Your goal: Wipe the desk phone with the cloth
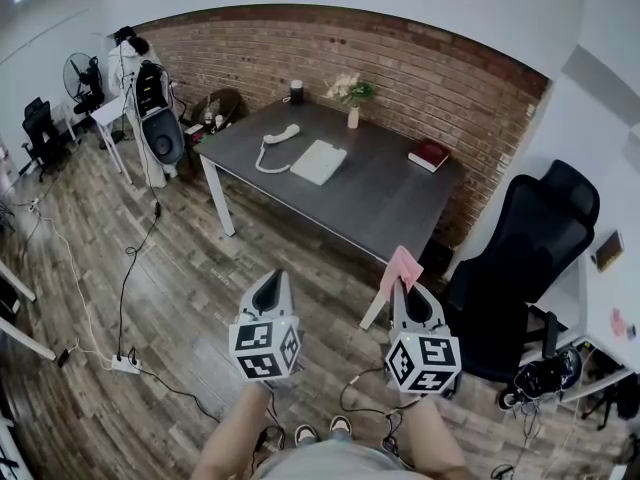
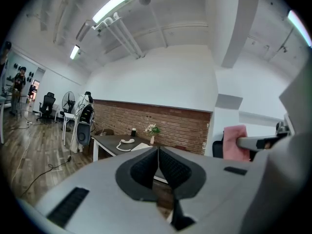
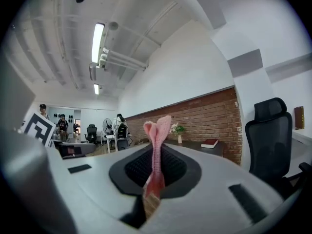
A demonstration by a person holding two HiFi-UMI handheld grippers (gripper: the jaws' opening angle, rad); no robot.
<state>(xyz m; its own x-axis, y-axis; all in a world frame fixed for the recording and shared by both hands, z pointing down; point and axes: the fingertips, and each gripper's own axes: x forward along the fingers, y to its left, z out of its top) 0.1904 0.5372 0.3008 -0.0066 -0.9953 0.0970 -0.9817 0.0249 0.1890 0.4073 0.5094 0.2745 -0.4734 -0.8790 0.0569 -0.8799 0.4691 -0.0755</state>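
A white desk phone (image 1: pixel 318 161) lies on the dark grey desk (image 1: pixel 380 203) ahead, its handset (image 1: pixel 281 134) off to the left on a coiled cord. My right gripper (image 1: pixel 405 286) is shut on a pink cloth (image 1: pixel 401 268), which sticks up between its jaws (image 3: pixel 157 135). My left gripper (image 1: pixel 272 288) is shut with nothing in it; in the left gripper view its jaws meet (image 2: pixel 158 152). Both grippers hover over the wooden floor, well short of the desk. The phone's handset (image 2: pixel 127 141) also shows far off in the left gripper view.
On the desk stand a small vase of flowers (image 1: pixel 352 96), a dark cup (image 1: pixel 296 91) and a red book (image 1: pixel 429 155). A black office chair (image 1: pixel 525 258) stands at the right. Cables and a power strip (image 1: pixel 125 364) lie on the floor at the left. A fan (image 1: pixel 82 78) stands far left.
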